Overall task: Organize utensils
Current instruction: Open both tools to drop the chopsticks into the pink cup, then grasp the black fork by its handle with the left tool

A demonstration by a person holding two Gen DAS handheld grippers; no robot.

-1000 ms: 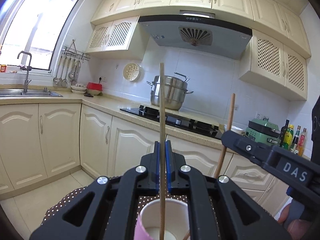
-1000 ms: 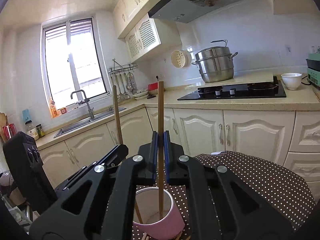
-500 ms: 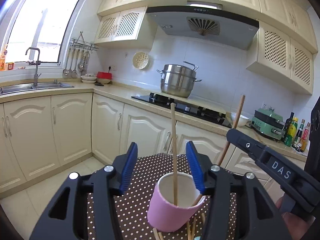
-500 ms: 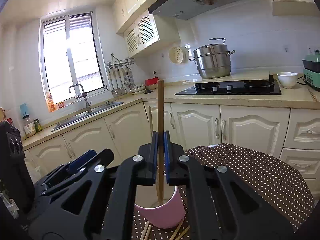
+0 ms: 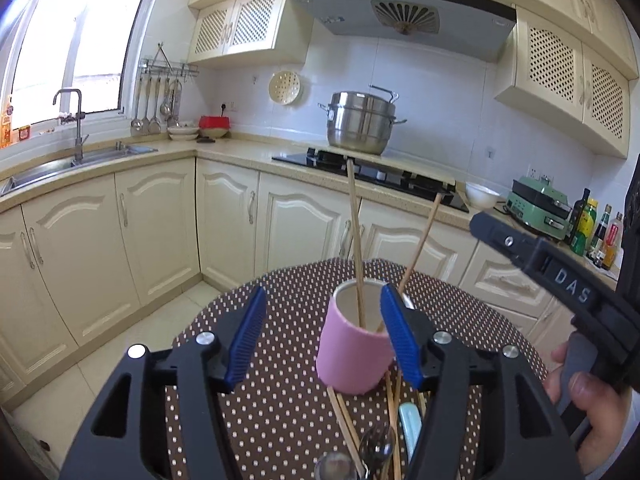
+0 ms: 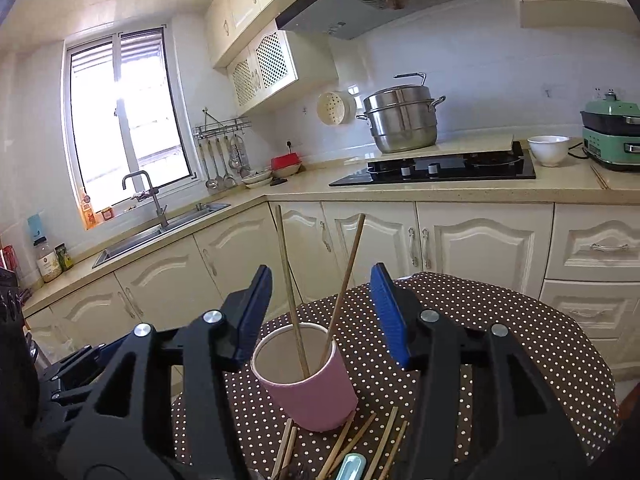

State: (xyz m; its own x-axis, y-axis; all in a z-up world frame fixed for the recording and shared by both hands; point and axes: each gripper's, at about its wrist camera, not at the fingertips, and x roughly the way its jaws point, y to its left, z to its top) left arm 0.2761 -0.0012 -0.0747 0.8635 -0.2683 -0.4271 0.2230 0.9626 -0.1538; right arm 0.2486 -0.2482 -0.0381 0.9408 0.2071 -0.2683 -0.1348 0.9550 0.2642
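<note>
My left hand-held gripper (image 5: 322, 326) and right hand-held gripper (image 6: 320, 308) have both just been opening; their blue pads now stand apart, gripping nothing. Two wooden chopsticks (image 6: 292, 296) lean inside the pink cup (image 6: 308, 388) on the dotted table (image 6: 500, 320). More chopsticks (image 6: 380, 440) lie flat just before the cup.
</note>
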